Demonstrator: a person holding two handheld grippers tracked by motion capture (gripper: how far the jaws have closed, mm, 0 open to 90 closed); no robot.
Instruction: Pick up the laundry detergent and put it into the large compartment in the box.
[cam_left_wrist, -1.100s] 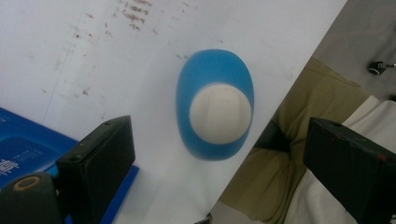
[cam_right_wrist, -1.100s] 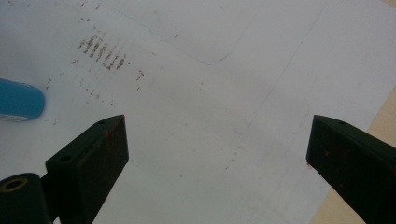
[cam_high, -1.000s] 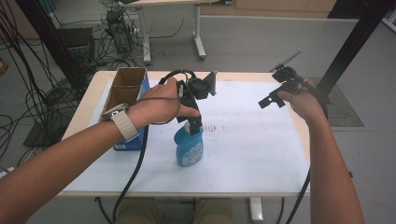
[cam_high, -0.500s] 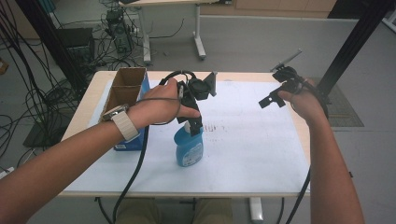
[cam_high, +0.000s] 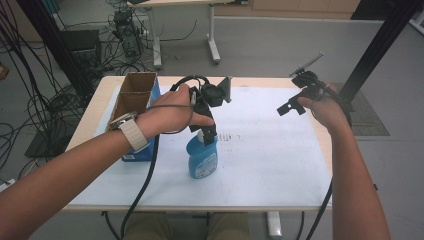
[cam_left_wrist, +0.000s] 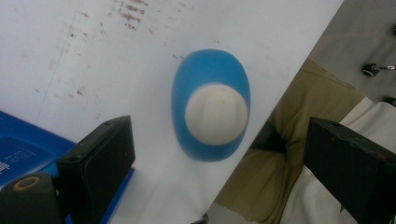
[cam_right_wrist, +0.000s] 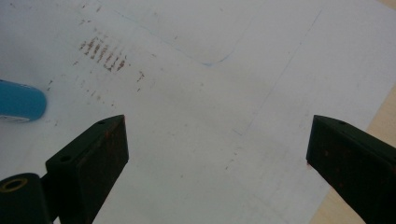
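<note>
A blue bottle with a white cap stands upright on the white paper near the table's front. In the left gripper view I look straight down on the bottle and its round white cap. My left gripper hangs just above the cap, pointing down, open, with its jaws wide apart and touching nothing. My right gripper is held in the air over the table's right side, open, with only paper beneath it. The bottle's blue base shows at the left edge of the right gripper view.
An open cardboard box stands at the table's left on a blue box, close to my left forearm. White paper with brown smudges covers the tabletop. The table's near edge is just in front of the bottle.
</note>
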